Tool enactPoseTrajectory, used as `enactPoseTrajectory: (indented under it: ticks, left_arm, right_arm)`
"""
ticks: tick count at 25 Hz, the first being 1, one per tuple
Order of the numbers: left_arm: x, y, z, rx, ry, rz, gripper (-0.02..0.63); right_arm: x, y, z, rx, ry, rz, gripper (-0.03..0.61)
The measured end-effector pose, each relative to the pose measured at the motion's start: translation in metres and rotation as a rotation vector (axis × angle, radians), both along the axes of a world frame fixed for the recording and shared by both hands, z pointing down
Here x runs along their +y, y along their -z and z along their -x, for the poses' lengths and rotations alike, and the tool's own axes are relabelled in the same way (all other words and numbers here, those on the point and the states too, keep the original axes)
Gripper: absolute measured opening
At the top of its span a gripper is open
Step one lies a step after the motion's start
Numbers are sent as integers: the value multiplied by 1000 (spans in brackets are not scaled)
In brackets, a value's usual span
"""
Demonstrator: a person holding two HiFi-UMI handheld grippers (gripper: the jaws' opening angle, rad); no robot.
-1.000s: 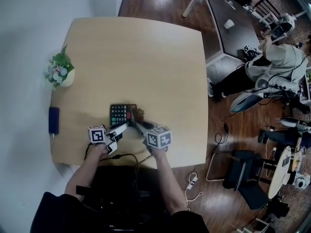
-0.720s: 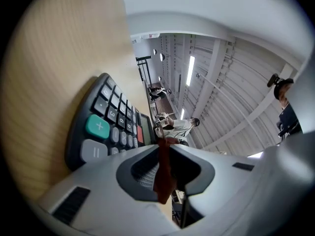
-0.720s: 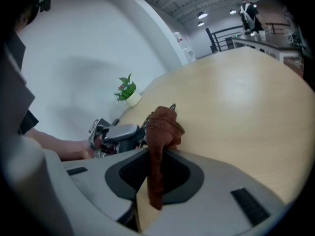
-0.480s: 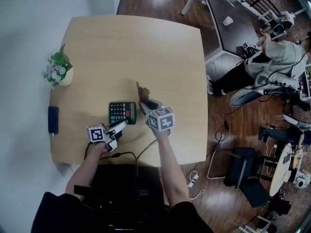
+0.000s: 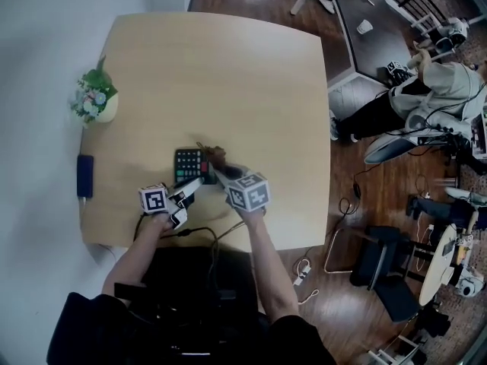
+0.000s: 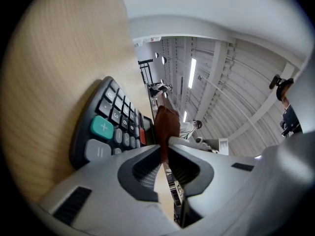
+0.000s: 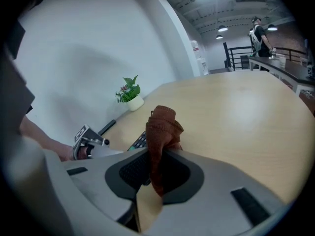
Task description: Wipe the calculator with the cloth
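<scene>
Brown cloth [image 5: 214, 157] is pinched in the right hand-held gripper [image 5: 218, 172], bunched up and standing out past the jaw tips. In the head view it is held at the far right corner of the calculator [image 5: 188, 166]; whether it touches the keys cannot be told.

The calculator is laid flat on the pale wood surface [image 5: 251, 90], in the near half, left of centre, keys up. A green key and a red key are seen in the left gripper view.

The left hand-held gripper [image 5: 192, 187] is held level at the calculator's near edge. Its jaws have just been closing and are now pressed together, with nothing between them. The calculator body is seen just left of the tips. Contact with the casing cannot be confirmed.

Elsewhere on the surface: a small potted plant [image 5: 96, 105] is placed at the left edge, with a dark flat device [image 5: 84, 176] on the same edge, nearer than the plant. A black cable [image 5: 194, 233] is draped over the near edge.

A seated person [image 5: 426, 101] is seen far right, by a second dark table [image 5: 358, 48].
</scene>
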State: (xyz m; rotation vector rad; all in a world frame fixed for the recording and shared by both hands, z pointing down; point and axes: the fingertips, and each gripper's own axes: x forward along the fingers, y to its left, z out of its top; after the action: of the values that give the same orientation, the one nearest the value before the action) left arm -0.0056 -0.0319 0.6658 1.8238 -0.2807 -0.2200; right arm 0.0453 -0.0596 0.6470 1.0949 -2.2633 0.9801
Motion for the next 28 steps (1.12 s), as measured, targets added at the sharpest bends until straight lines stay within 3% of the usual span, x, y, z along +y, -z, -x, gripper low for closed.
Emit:
enactPoseTrajectory:
  ticks: [5, 8, 12, 16, 19, 22, 25, 28]
  left_arm:
    - [0, -2, 1, 7, 24, 17, 44]
    - [1, -2, 1, 5, 23, 14, 44]
    - [-1, -3, 4, 12, 33, 19, 44]
    - [0, 1, 2, 31, 42, 15, 44]
    - [1, 0, 2, 24, 46, 10, 44]
    - [1, -1, 3, 17, 49, 13, 44]
    - [0, 0, 3, 24, 54, 16, 44]
    - [-2, 1, 5, 31, 64, 22, 44]
  right_arm:
    - [66, -12, 13, -96, -22, 104, 61]
    - [79, -11, 5, -97, -32, 131, 60]
    - [11, 13, -27, -33, -128, -13, 61]
    - [-52, 17, -27, 41, -82, -103, 61]
    - [-58, 1, -17, 78, -19, -59, 61]
    - [-35, -8, -15, 69, -29, -10, 61]
    - [10, -11, -13, 15, -70, 38, 61]
    - [71, -26, 1, -32, -38, 155, 61]
